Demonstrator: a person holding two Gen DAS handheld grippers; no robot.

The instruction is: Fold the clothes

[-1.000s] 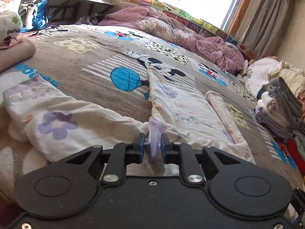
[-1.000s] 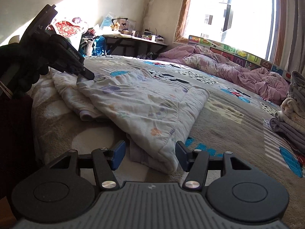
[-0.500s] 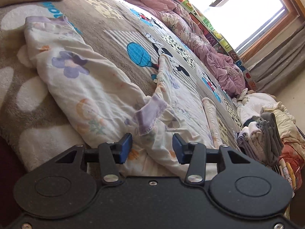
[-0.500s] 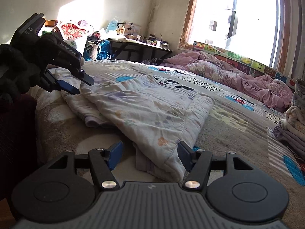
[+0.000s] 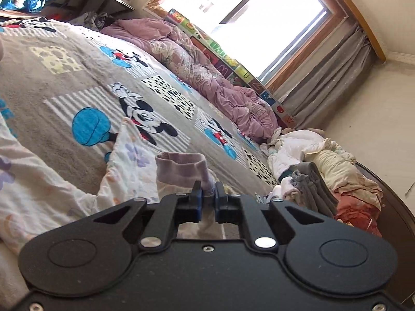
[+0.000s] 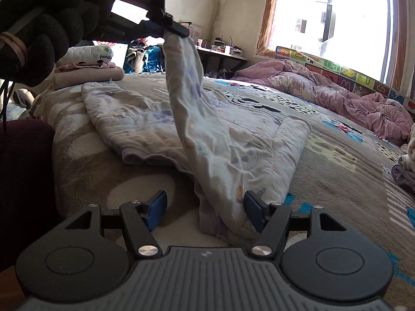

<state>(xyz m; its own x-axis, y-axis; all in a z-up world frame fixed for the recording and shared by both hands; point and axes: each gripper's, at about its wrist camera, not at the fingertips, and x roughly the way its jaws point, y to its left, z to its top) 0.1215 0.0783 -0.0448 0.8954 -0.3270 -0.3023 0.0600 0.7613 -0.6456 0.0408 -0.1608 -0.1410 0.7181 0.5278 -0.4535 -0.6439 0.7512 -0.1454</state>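
A white floral garment [image 6: 228,153] with lilac cuffs lies spread on the cartoon-print bed cover [image 6: 337,160]. My left gripper [image 5: 208,194] is shut on its lilac cuff [image 5: 181,167]. In the right wrist view that same left gripper [image 6: 171,27], held by a gloved hand [image 6: 44,26], lifts the sleeve [image 6: 186,83] high above the bed. My right gripper [image 6: 205,206] is open low at the bed's near edge, its fingers on either side of the garment's lilac hem [image 6: 210,220], not closed on it.
A crumpled pink quilt [image 5: 212,77] lies along the window side. Piles of folded and loose clothes [image 5: 319,178] sit at the bed's right end. A folded beige blanket with a white pillow [image 6: 88,70] rests at the far left. A cluttered desk [image 6: 220,50] stands behind.
My left gripper, open half a second ago, has shut on the lilac cuff and raised the sleeve off the bed. The right gripper stays open near the hem.
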